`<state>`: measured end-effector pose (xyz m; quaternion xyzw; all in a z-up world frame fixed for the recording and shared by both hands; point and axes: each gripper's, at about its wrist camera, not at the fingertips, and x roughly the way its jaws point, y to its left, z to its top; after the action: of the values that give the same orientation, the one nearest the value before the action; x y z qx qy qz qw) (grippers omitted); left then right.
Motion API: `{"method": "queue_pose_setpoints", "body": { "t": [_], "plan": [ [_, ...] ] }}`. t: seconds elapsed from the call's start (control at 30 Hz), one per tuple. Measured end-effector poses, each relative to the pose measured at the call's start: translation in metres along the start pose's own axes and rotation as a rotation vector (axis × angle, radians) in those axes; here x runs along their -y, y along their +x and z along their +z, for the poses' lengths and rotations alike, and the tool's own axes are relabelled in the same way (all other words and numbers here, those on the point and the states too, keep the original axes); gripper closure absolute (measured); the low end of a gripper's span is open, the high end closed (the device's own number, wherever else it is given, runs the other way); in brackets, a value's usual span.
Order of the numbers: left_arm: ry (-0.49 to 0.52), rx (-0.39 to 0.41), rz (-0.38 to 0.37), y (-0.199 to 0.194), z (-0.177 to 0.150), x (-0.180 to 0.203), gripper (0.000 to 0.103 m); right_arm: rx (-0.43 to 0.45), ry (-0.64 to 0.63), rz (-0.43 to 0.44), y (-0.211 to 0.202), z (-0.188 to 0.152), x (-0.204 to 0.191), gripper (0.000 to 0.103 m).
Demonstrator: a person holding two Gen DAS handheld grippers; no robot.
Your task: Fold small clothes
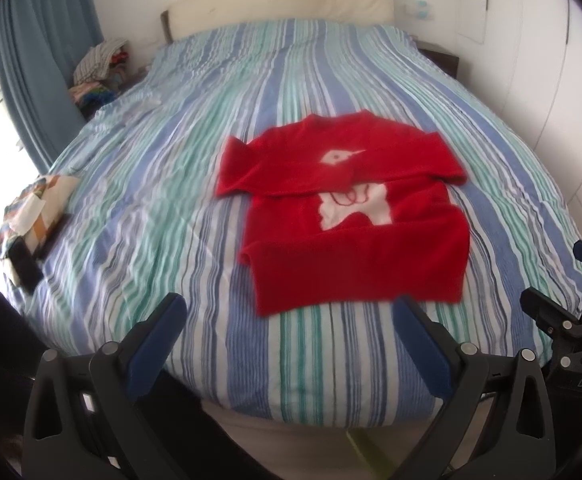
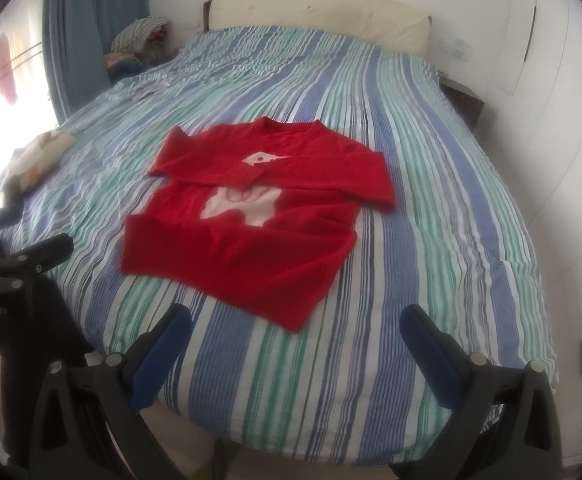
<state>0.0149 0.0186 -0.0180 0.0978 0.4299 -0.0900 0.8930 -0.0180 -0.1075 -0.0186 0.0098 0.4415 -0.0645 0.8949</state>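
On the bed (image 1: 331,64): red sweater (image 1: 351,220), sleeves crossing and hiding its white picture.
Both hand-held grippers, left (image 1: 289,312) and right (image 2: 297,320), gape empty.

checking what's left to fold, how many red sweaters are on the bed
1. The red sweater lies flat on the striped bed, sleeves folded across its front. A pile of clothes sits beside the far corner of the bed; anything red in it can't be made out.
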Motion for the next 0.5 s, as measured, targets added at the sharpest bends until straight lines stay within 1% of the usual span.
{"method": "queue_pose_setpoints", "body": {
  "t": [0.5],
  "plan": [
    [0.017, -0.005, 0.006, 0.0040, -0.0018, 0.0051, 0.000, -0.011, 0.003, 0.010, 0.0016, -0.0028, -0.0017, 0.000]
  ]
}}
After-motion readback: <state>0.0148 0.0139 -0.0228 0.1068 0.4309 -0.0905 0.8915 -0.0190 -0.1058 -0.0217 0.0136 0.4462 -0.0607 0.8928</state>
